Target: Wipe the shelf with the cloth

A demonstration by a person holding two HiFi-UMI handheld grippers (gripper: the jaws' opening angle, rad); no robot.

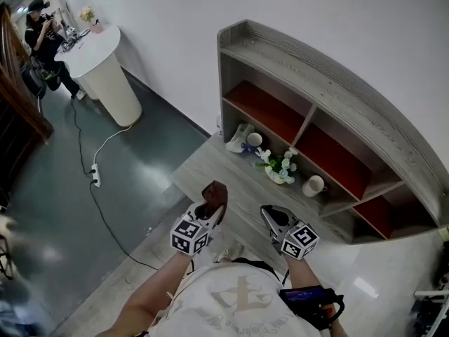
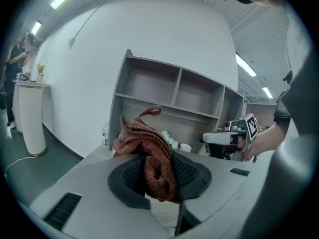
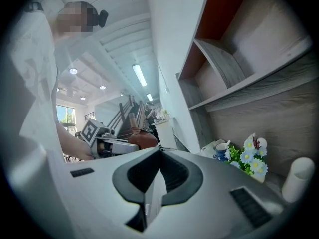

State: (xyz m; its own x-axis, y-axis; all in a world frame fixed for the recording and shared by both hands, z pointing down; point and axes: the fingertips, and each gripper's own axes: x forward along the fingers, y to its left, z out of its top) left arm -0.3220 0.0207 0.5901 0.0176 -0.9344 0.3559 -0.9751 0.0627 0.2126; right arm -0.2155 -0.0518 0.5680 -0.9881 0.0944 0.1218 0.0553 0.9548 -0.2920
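The grey wooden shelf with red back panels stands against the white wall, and its low front ledge reaches toward me. My left gripper hovers over the near end of that ledge, shut on a rust-brown knitted cloth. In the left gripper view the cloth bunches up between the jaws of that gripper and spills out over them. My right gripper is beside it to the right, shut with nothing in it. The right gripper view shows that gripper with its jaws pressed together and empty.
On the ledge stand a small pot of white and blue flowers, a white cup and white items with a blue cup. A white round pedestal table and a person are far left. A cable and power strip lie on the floor.
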